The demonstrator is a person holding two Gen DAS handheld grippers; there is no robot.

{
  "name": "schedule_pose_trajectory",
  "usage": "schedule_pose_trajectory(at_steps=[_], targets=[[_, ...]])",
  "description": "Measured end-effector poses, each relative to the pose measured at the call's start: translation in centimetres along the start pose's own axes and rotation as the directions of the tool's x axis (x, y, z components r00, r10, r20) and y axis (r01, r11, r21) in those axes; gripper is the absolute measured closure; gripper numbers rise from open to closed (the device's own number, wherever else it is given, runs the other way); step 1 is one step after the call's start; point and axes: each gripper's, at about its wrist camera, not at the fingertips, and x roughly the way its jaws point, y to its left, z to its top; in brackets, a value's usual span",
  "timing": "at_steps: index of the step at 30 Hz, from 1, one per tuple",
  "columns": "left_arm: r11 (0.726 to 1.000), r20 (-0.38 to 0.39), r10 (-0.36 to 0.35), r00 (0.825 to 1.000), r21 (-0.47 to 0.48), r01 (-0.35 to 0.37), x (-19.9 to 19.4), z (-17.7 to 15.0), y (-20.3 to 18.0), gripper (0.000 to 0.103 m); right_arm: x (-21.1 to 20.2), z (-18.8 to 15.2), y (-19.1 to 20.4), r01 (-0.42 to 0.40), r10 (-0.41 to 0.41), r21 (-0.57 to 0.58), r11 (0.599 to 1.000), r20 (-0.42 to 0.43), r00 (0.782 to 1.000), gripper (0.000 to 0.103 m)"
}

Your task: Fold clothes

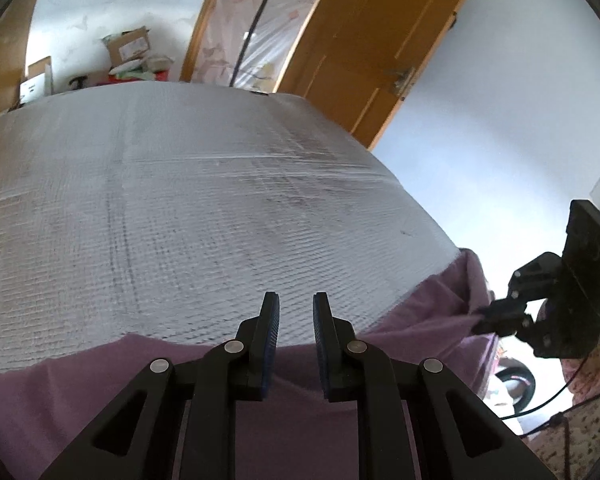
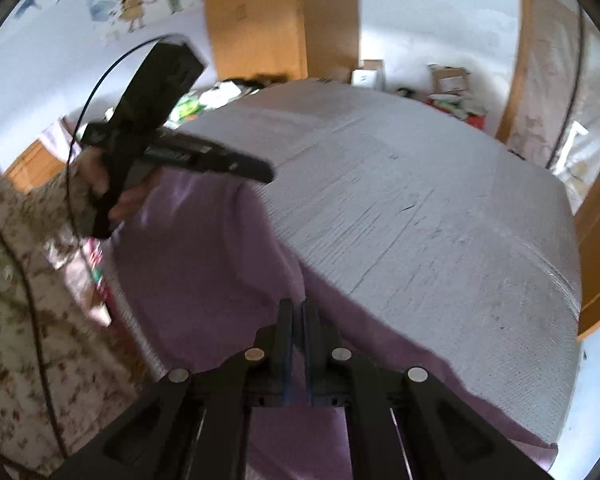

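Bed: we see a bed (image 1: 180, 200) covered with a silver-grey quilted sheet, and we take it as our landmark.
Garment: a purple garment (image 2: 204, 264) lies over the near edge of the bed and hangs down from that edge, with one part stretched toward the near corner of the bed.
Left gripper: our left gripper (image 1: 296, 312) hovers above the near edge of the bed, over the border where the purple cloth meets the grey sheet. Its jaws stand a little apart, with blue pads facing each other, and we see no cloth between them.
Left gripper, other view: from the right wrist it (image 2: 260, 172) shows as a dark shape over the upper part of the garment, held by a hand (image 2: 116, 196) near the side of the bed.
Right gripper: our right gripper (image 2: 298, 312) has its jaws together. In the left wrist view it (image 1: 488, 316) pinches a corner of the purple garment just off the near corner of the bed, and the cloth is pulled tight toward it.
Sleeve: a floral sleeve (image 2: 28, 280) is beside the bed, next to the hanging cloth.
Door: a wooden door (image 1: 364, 40) stands behind the far end of the bed.
Boxes: cardboard boxes (image 1: 130, 46) are beyond the far edge of the bed, against the wall.
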Motion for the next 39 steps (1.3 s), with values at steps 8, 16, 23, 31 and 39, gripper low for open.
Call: schedule_pose_trajectory(at_steps=[8, 16, 23, 31, 39], targets=[[0.999, -0.084, 0.028, 0.996, 0.038, -0.024, 1.1, -1.4, 0.2, 0.085, 1.4, -0.8, -0.3, -0.116, 0.117, 0.020, 0.993, -0.126, 0.985, 0.096], [1.000, -0.093, 0.000, 0.996, -0.016, -0.001, 0.8, -2.6, 0.9, 0.085, 1.1, 3.5, -5.0, -0.120, 0.122, 0.092, 0.988, -0.008, 0.993, 0.081], [0.997, -0.058, 0.001, 0.998, -0.079, -0.006, -0.5, -3.6, 1.1, 0.085, 8.3, 6.2, -5.3, -0.272, 0.276, 0.042, 0.961, -0.165, 0.947, 0.071], [0.986, 0.008, -0.013, 1.000, -0.167, 0.014, -3.2, -6.1, 2.6, 0.085, 12.9, 7.1, -3.4, -0.377, 0.369, 0.030, 0.926, -0.283, 0.885, 0.076], [0.979, -0.009, -0.051, 0.999, -0.196, 0.048, -3.8, -8.2, 3.7, 0.085, 12.7, 6.9, -4.1, -0.346, 0.343, 0.033, 0.938, -0.244, 0.907, 0.097]])
